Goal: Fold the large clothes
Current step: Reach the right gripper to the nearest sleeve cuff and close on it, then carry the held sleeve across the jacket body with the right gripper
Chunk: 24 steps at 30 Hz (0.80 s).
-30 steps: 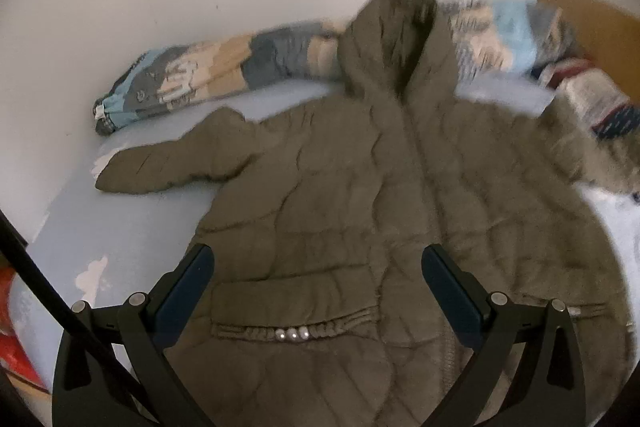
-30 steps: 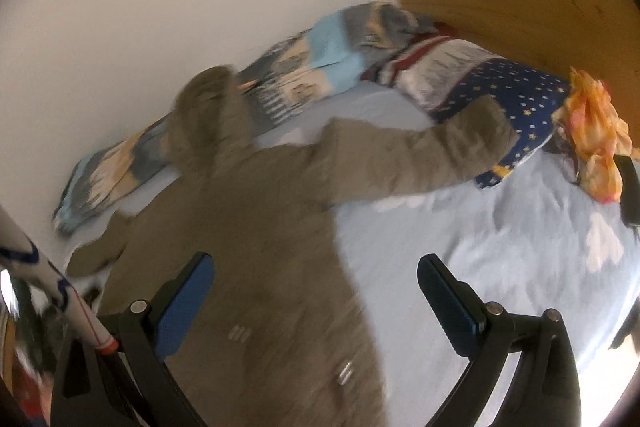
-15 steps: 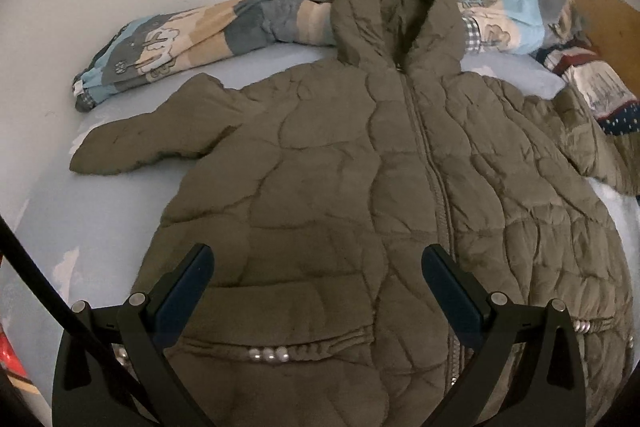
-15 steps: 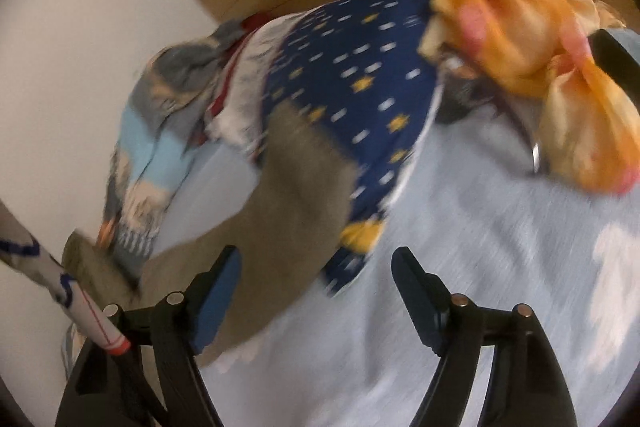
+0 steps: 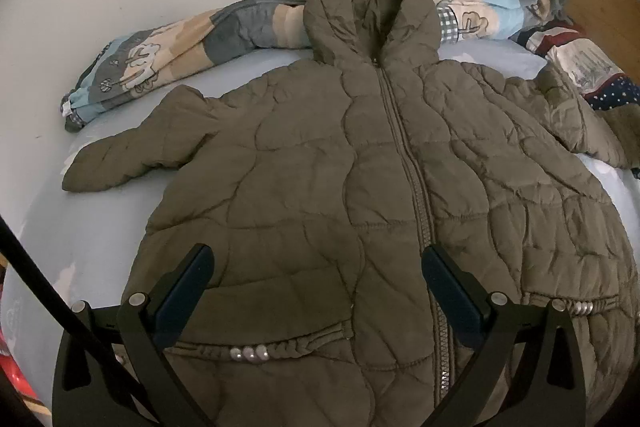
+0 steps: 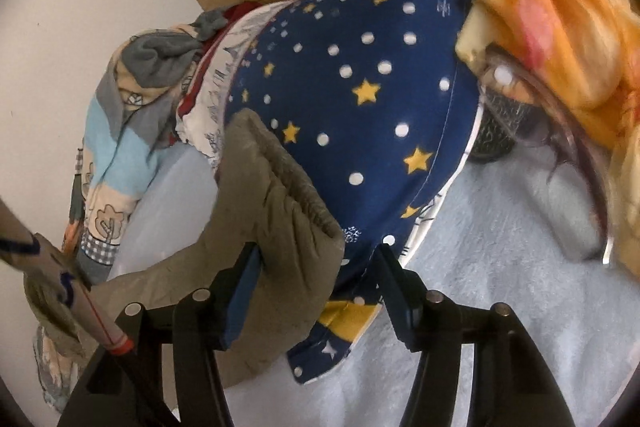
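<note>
Right wrist view shows the biggest change: a second ago I looked across the whole bed, and now my right gripper (image 6: 316,291) sits at the cuff of the jacket's sleeve (image 6: 276,227), which lies against the starry pillow (image 6: 360,75). Its jaws have just been closing, with the cuff between them but not yet pinched. My left gripper (image 5: 318,287) hovers wide open over the jacket (image 5: 360,167), spread face-up on the bed. I judge the sleeve fold comes next.
</note>
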Tool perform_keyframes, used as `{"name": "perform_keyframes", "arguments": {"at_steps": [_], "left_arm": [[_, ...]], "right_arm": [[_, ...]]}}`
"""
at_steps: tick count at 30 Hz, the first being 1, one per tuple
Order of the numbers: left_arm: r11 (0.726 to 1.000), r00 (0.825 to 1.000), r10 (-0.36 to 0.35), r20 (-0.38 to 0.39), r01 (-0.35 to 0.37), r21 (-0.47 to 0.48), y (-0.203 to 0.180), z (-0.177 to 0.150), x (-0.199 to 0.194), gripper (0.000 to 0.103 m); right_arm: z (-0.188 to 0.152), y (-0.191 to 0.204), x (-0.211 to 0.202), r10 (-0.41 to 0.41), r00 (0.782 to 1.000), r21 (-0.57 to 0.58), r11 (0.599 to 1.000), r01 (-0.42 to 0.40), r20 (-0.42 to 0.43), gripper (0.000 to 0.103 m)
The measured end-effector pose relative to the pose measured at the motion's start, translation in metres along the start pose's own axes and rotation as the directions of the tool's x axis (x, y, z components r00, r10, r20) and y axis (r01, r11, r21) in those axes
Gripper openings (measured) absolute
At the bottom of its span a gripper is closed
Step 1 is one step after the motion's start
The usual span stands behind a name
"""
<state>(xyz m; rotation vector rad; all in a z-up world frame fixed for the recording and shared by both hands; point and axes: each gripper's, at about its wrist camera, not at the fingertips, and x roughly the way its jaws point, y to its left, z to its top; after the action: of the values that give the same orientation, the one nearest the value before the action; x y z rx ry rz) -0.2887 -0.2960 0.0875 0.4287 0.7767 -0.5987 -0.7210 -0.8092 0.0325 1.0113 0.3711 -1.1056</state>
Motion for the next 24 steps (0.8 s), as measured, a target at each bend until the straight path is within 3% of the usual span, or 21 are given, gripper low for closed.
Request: {"name": "perform_keyframes", "arguments": {"at_steps": [1, 2, 4, 6, 8, 13, 19, 24], "left_arm": [[1.0, 1.0, -0.003, -0.002, 0.003, -0.001, 0.0, 0.0, 0.001, 0.103], [1.0, 1.0, -0.006, -0.003, 0.006, -0.002, 0.0, 0.0, 0.001, 0.103], [1.0, 1.0, -0.009, -0.002, 0.009, -0.002, -0.001, 0.0, 0.0, 0.103], [1.0, 1.0, -0.01, 0.004, 0.01, 0.001, -0.002, 0.0, -0.002, 0.103], [1.0, 1.0, -0.006, 0.016, 0.006, 0.003, -0.001, -0.001, -0.005, 0.103], [1.0, 1.0, -0.005, 0.024, 0.006, -0.022, 0.005, -0.001, -0.009, 0.103], [0.998, 0.999, 0.008, 0.053, -0.005, -0.061, 0.02, 0.001, -0.02, 0.103], [0.995, 0.997, 0.027, 0.07, -0.02, -0.097, 0.041, 0.001, -0.027, 0.103]], "right_arm": [[-0.001, -0.002, 0.005, 0.02, 1.0, 0.013, 1.0, -0.019, -0.015, 0.054], [-0.002, -0.002, 0.006, 0.044, 0.999, 0.018, 0.999, -0.044, -0.015, 0.026], [-0.001, 0.004, -0.001, 0.052, 0.999, 0.006, 0.999, -0.052, 0.014, 0.017], [0.001, 0.015, -0.019, 0.034, 0.996, -0.021, 0.999, -0.033, 0.077, 0.015], [0.009, 0.022, -0.044, 0.036, 0.985, 0.01, 0.999, -0.038, 0.172, 0.015], [0.016, 0.037, -0.095, 0.056, 0.952, 0.007, 0.998, -0.061, 0.3, 0.014], [0.002, 0.105, -0.13, 0.145, 0.939, -0.108, 0.987, -0.116, 0.313, 0.014], [-0.03, 0.191, -0.165, 0.322, 0.903, -0.241, 0.936, -0.257, 0.284, 0.014]]}}
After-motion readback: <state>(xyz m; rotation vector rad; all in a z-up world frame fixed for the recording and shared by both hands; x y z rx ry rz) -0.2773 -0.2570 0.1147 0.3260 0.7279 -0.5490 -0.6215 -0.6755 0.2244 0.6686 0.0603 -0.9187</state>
